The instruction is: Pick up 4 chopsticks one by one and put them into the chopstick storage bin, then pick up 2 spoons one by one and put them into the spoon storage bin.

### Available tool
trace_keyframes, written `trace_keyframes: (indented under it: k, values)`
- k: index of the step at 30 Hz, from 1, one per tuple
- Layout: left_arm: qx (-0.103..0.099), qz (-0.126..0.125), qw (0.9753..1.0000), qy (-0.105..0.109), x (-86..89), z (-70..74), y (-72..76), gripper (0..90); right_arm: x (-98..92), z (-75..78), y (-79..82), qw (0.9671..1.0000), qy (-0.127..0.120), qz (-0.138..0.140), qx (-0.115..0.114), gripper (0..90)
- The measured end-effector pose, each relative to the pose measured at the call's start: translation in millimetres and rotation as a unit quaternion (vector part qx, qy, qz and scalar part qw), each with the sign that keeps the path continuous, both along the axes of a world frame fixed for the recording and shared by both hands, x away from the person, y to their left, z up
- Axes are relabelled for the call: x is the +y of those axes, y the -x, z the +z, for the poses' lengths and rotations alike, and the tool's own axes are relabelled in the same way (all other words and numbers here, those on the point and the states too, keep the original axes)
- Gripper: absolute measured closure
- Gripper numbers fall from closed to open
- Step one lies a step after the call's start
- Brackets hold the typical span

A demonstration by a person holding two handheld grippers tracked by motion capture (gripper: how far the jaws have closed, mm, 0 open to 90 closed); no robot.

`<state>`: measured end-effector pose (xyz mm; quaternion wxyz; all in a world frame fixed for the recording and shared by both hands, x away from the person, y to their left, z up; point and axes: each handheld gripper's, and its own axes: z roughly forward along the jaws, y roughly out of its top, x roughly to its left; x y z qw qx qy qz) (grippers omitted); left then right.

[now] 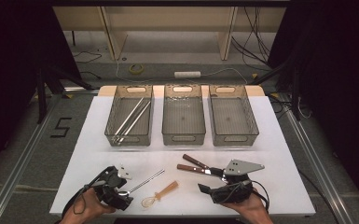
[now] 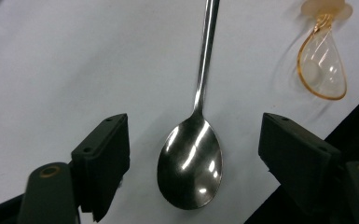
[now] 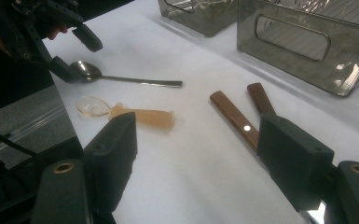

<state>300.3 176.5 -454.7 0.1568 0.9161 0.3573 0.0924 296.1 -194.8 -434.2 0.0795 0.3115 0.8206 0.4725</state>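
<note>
Left tongs (image 2: 193, 154) hung wide open over the bowl of a steel spoon (image 2: 192, 163) near the front edge of the white counter (image 1: 98, 140), one jaw either side, gripping nothing. Right tongs (image 3: 196, 154) were also spread wide and empty, next to two wooden-handled knives (image 3: 235, 116).

To take the spoon cleanly, the left tongs would prob. do better to shift up to the neck or handle – the bowl is broad and slick – then drop until the jaws straddle the metal and close square across it.

The left gripper view showed the spoon's bowl centred between the jaws, w/ a clear amber plastic spoon (image 2: 324, 70) apart to one side. The high view gave the wider layout – three mesh bins (image 1: 183, 114) at the back, the left one (image 1: 129, 116) already holding long metal pieces. The right gripper view showed the left tongs (image 3: 77, 53) poised low over the spoon (image 3: 86, 71).
</note>
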Motion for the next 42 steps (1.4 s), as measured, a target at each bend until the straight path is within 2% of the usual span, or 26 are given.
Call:
trace_keyframes:
  k: [7,12,21,28,32,38,42]
  values:
    - [0.002,-0.006,1.0000,-0.005,0.5,-2.7,1.3,28.7,0.4,0.1,0.1,1.0000,0.001,0.000,-0.001,29.9]
    - [0.006,-0.020,0.9996,-0.020,-1.6,-4.1,2.6,31.2,-0.2,0.0,0.3,1.0000,0.001,-0.001,0.000,29.9]
    - [0.010,-0.034,0.9989,-0.030,-2.6,-3.9,4.5,35.6,-0.6,0.3,0.2,1.0000,0.001,-0.001,0.000,29.9]
    - [0.011,-0.040,0.9988,-0.027,-3.0,-5.4,6.6,41.3,1.7,0.7,0.5,1.0000,0.002,0.001,-0.002,30.0]
    - [0.016,-0.053,0.9976,-0.040,-4.1,-8.8,5.2,44.8,3.1,0.4,0.4,1.0000,0.005,0.002,-0.002,30.0]
    - [0.024,-0.047,0.9981,-0.031,-2.0,-10.0,2.3,46.2,4.1,0.6,1.0,1.0000,0.006,0.003,0.000,30.1]
    - [0.034,-0.040,0.9985,-0.013,0.1,-10.8,0.1,49.8,3.8,0.7,0.9,1.0000,0.003,0.003,0.000,30.3]
